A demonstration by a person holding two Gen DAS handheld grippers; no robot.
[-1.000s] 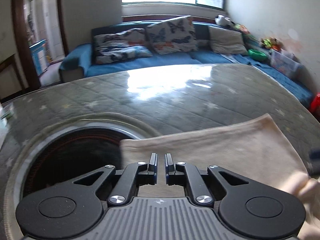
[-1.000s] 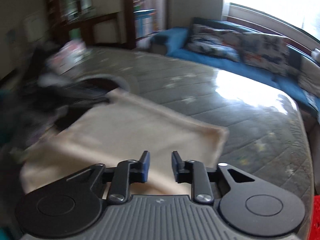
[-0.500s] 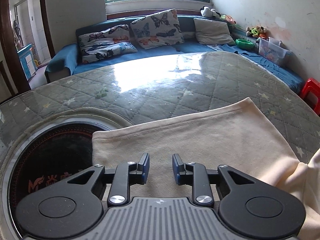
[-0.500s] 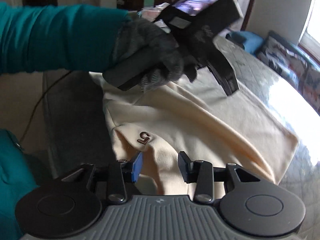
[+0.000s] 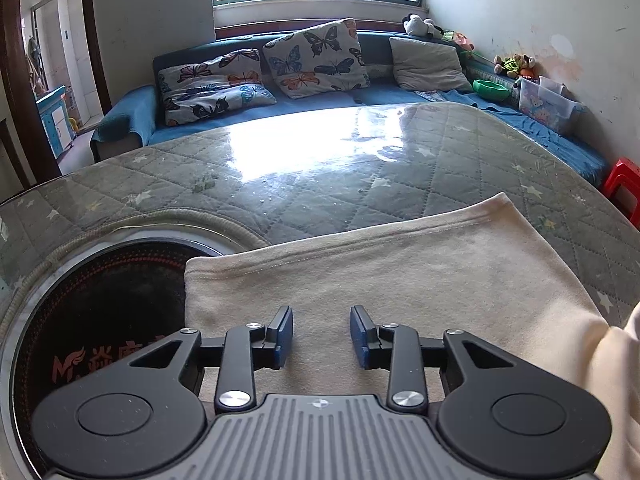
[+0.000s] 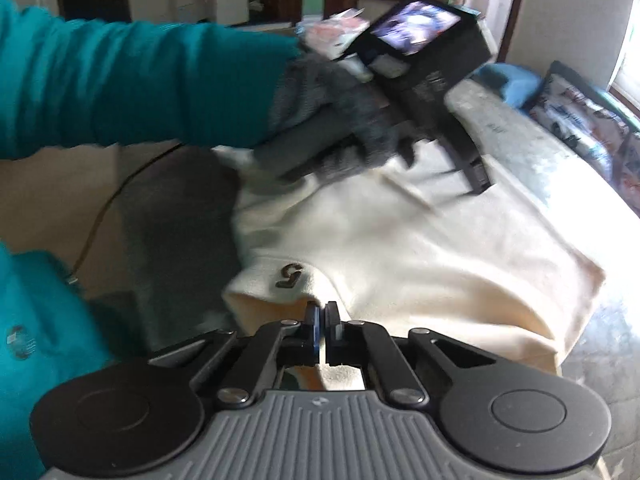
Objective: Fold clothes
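A cream garment [image 5: 400,280] lies flat on the quilted table, its hem toward the sofa. My left gripper [image 5: 320,336] is open and empty, hovering just over the cloth. In the right wrist view the same garment [image 6: 420,248] shows a sleeve with a brown "5" mark [image 6: 290,274]. My right gripper [image 6: 322,328] is shut on the sleeve's edge just below that mark. The left hand-held gripper [image 6: 440,92], held in a grey glove, hangs over the garment's far side.
A round dark cooktop [image 5: 100,320] is set into the table [image 5: 320,176] at the left, partly under the garment. A blue sofa [image 5: 280,100] with pillows stands behind the table. A red stool [image 5: 624,184] is at the right edge.
My left gripper opened and drew back over the cloth. My right gripper swung round to the sleeve and closed on its edge below the "5" mark.
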